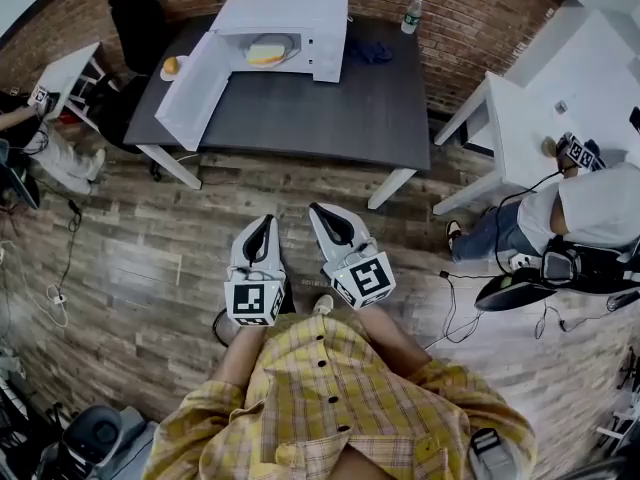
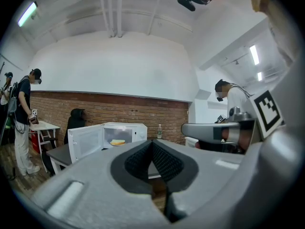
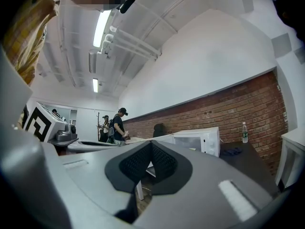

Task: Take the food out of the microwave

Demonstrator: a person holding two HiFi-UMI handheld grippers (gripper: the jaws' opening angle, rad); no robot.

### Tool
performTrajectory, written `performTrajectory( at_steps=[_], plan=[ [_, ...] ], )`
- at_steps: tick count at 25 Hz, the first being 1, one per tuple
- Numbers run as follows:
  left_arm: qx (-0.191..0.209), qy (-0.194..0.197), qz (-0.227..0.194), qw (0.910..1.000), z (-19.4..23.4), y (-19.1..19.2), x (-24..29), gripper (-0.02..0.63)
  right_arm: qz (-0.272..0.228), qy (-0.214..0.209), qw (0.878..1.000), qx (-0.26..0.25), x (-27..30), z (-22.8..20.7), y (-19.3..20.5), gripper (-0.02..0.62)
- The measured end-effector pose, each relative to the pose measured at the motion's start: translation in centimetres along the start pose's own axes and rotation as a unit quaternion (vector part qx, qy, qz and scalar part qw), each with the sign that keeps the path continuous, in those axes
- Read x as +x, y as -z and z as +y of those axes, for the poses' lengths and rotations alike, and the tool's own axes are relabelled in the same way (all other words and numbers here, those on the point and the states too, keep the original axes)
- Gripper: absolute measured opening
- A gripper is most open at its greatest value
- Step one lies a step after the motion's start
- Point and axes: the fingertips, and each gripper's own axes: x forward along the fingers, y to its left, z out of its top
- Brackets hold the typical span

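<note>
A white microwave (image 1: 285, 30) stands at the back of a dark table (image 1: 330, 118) with its door (image 1: 192, 88) swung wide open to the left. Inside it lies a yellowish piece of food on a plate (image 1: 266, 54), seen also as the food (image 2: 117, 142) in the left gripper view. My left gripper (image 1: 262, 221) and right gripper (image 1: 318, 209) are held side by side over the wooden floor, well short of the table. Both are shut with nothing between their jaws. The right gripper view shows the microwave (image 3: 202, 140) from the side.
An orange fruit on a small plate (image 1: 172, 66) sits left of the microwave door. A water bottle (image 1: 411, 14) and a dark blue cloth (image 1: 372, 52) lie at the table's back right. White tables (image 1: 560, 98) and seated people flank the room; cables lie on the floor (image 1: 130, 268).
</note>
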Motion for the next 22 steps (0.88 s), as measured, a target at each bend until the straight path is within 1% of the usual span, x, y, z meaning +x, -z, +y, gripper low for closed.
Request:
performTrajectory(
  at_steps=[4,9,12,17,22],
  plan=[
    [-0.004,0.004,-0.003,1.0,1.9,-0.1,2.3,0.0,0.005,0.006,1.0,-0.001,2.5,-1.3,0.2,0.002],
    [-0.008,0.023,0.002,0.9997,4.0,0.4,6.6,0.0,0.007,0.018,1.0,-0.003,6.4,-3.8,0.8,0.002],
    [-0.01,0.032,0.005,0.9994,6.3,0.4,9.5,0.0,0.01,0.025,1.0,-0.004,9.5,-5.5,1.1,0.002],
    [-0.014,0.044,0.01,0.9989,10.9,-0.7,14.3,0.0,0.011,0.046,0.999,-0.007,15.1,-8.3,0.2,0.002],
    [-0.009,0.063,0.01,0.9979,14.5,-2.3,17.8,0.0,0.016,0.059,0.998,-0.003,19.9,-9.7,-0.3,0.002]
  ],
)
